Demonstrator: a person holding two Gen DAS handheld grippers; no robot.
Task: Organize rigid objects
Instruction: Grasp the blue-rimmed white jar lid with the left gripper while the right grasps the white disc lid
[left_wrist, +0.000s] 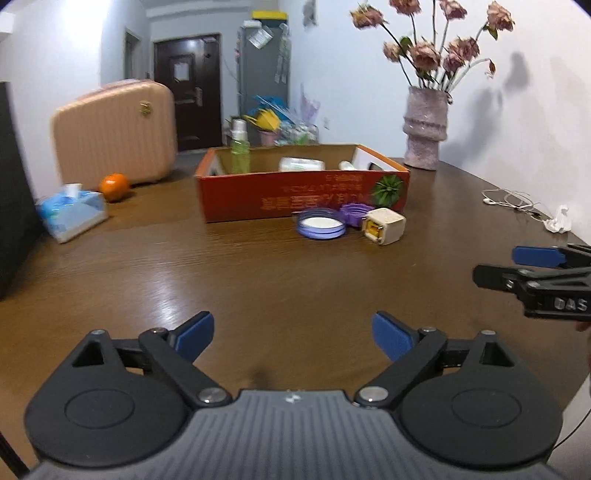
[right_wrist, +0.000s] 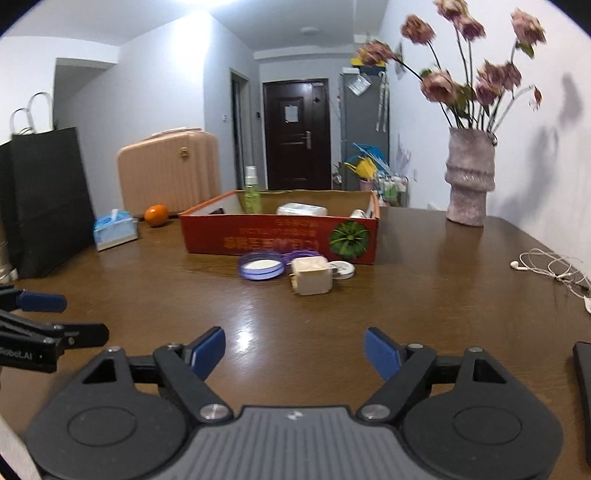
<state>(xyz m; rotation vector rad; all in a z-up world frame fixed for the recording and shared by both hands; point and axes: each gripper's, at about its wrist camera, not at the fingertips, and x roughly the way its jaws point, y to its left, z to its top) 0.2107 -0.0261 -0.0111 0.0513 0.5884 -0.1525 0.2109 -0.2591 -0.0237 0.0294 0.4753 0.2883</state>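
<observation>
Brown wooden table holds the orange cardboard box at 12 o'clock, white charger cube and purple lid touching before it; my left gripper and right gripper gape empty, so a wide approach risks nudging both together.

A dark brown wooden bench carries an open orange cardboard box near its middle. Just in front of the box lie a purple-rimmed lid, a cream cube-shaped plug and a small white round tin. Off to the left sit a tissue pack, an orange and a black paper bag; on the right stand a pinkish vase and tangled white earphones.
</observation>
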